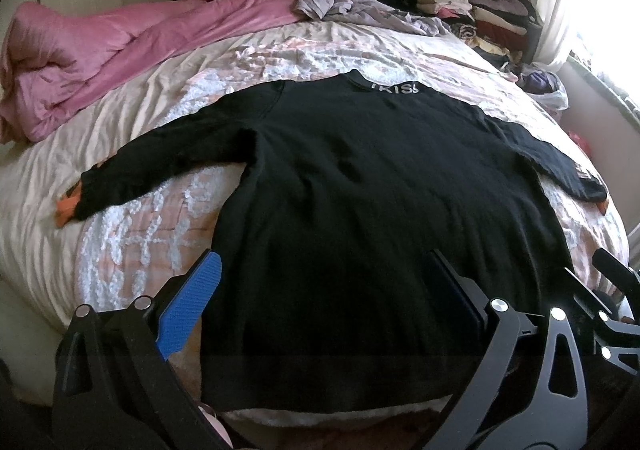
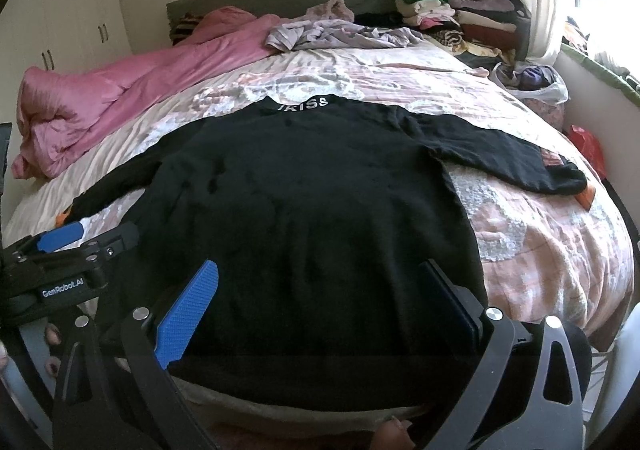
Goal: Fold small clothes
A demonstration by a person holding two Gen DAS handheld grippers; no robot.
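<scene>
Left tongs (image 1: pixel 320 294) spread wide, gripping nothing, poised over the near-left hem. Right tongs (image 2: pixel 320 298) likewise agape and unladen, over the near-right hem, probably so each can take a corner. Black sweater (image 1: pixel 360 178) spread flat on the bed (image 1: pixel 132 234), neck far, sleeves out left and right, ready for folding. Pink duvet (image 1: pixel 120 46) bunched far left; folded stack (image 2: pixel 460 18) far right, out of the way.

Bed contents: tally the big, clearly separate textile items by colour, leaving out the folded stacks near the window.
Black: 1, the sweater spread flat, both sleeves out
Pink: 1, the duvet bunched along the far left
Lilac: 1, a crumpled garment near the headboard
Total: 3
Both claws, left and right, hang open above the sweater's hem.
</scene>
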